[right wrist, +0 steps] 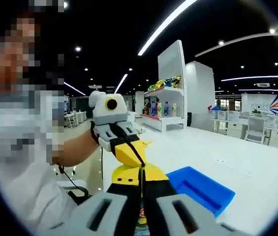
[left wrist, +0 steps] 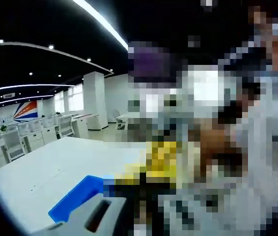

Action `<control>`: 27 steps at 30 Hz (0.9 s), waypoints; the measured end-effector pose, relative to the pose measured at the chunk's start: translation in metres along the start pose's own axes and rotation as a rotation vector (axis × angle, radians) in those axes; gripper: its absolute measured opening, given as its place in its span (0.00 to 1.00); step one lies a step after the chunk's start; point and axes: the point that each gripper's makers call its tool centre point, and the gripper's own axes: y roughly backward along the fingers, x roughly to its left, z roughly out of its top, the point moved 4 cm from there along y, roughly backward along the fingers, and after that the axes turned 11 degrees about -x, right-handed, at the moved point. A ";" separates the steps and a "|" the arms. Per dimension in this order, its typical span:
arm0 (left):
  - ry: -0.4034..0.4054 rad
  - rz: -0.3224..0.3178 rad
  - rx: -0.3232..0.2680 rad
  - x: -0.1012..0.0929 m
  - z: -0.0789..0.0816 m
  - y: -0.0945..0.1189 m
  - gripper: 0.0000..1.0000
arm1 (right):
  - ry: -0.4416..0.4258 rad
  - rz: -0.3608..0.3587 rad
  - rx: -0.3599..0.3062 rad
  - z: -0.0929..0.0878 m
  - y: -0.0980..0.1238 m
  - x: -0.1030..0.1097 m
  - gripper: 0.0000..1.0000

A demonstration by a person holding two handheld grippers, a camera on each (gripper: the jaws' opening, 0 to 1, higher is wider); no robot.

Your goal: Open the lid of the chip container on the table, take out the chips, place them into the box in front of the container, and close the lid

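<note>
At six o'clock in the right gripper view, our right tongs point(right wrist: 141, 209) sit closed on the chip container's yellow lid point(right wrist: 138, 174); the blue box point(right wrist: 200, 189) lies at three o'clock on the counter point(right wrist: 257, 172). Left tongs' point(right wrist: 121, 142) state we cannot tell.

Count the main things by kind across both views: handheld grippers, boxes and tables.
Two-jaw handheld grippers: 2, the left gripper and the right gripper
Shallow blue plastic box: 1
Large white table: 1
Total: 4
</note>
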 end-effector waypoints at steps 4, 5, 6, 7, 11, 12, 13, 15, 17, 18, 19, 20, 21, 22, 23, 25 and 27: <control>0.006 -0.002 -0.005 0.002 0.000 0.002 0.03 | -0.003 0.008 0.011 -0.001 -0.002 0.001 0.01; 0.008 -0.003 -0.006 0.002 0.000 0.003 0.03 | -0.010 0.006 0.011 -0.002 -0.003 0.001 0.01; 0.016 -0.005 -0.008 0.002 0.000 0.003 0.03 | -0.012 0.005 0.013 -0.002 -0.003 0.001 0.01; 0.019 -0.005 -0.009 0.002 0.000 0.003 0.03 | -0.011 0.006 0.016 -0.002 -0.003 0.001 0.01; 0.021 -0.007 -0.011 0.002 0.000 0.003 0.02 | -0.032 -0.005 0.031 -0.005 -0.003 0.000 0.01; 0.019 -0.007 -0.011 0.002 0.000 0.003 0.02 | -0.034 -0.007 0.029 -0.005 -0.003 0.000 0.01; 0.019 -0.002 -0.010 0.001 0.000 0.003 0.02 | -0.036 -0.008 0.026 -0.005 -0.003 0.000 0.01; 0.022 0.010 -0.009 0.002 -0.001 0.003 0.02 | -0.054 -0.021 0.006 -0.006 -0.003 -0.001 0.01; 0.048 0.011 -0.017 0.003 -0.002 0.004 0.02 | -0.049 -0.024 0.004 -0.007 -0.003 0.001 0.01; 0.055 0.009 -0.023 0.003 -0.002 0.004 0.02 | -0.048 -0.027 0.007 -0.006 -0.004 0.001 0.01; 0.061 0.007 -0.027 0.004 -0.003 0.005 0.02 | -0.046 -0.030 0.014 -0.006 -0.004 0.001 0.01; 0.074 0.002 -0.034 0.005 -0.003 0.005 0.02 | -0.043 -0.030 0.024 -0.006 -0.004 0.001 0.01; 0.082 -0.001 -0.037 0.005 -0.004 0.005 0.02 | -0.040 -0.029 0.035 -0.006 -0.005 0.001 0.01; 0.047 0.016 -0.052 0.012 -0.005 0.004 0.01 | -0.035 -0.023 0.047 -0.006 -0.005 0.002 0.00; 0.071 0.002 -0.029 0.007 -0.010 0.009 0.01 | -0.025 -0.024 0.063 -0.005 -0.006 0.002 0.00; 0.057 0.006 -0.043 0.005 -0.008 0.007 0.01 | -0.015 -0.019 0.080 -0.005 -0.007 0.001 0.00; 0.051 0.016 -0.043 0.005 -0.006 0.005 0.01 | -0.016 -0.017 0.085 -0.006 -0.006 0.001 0.00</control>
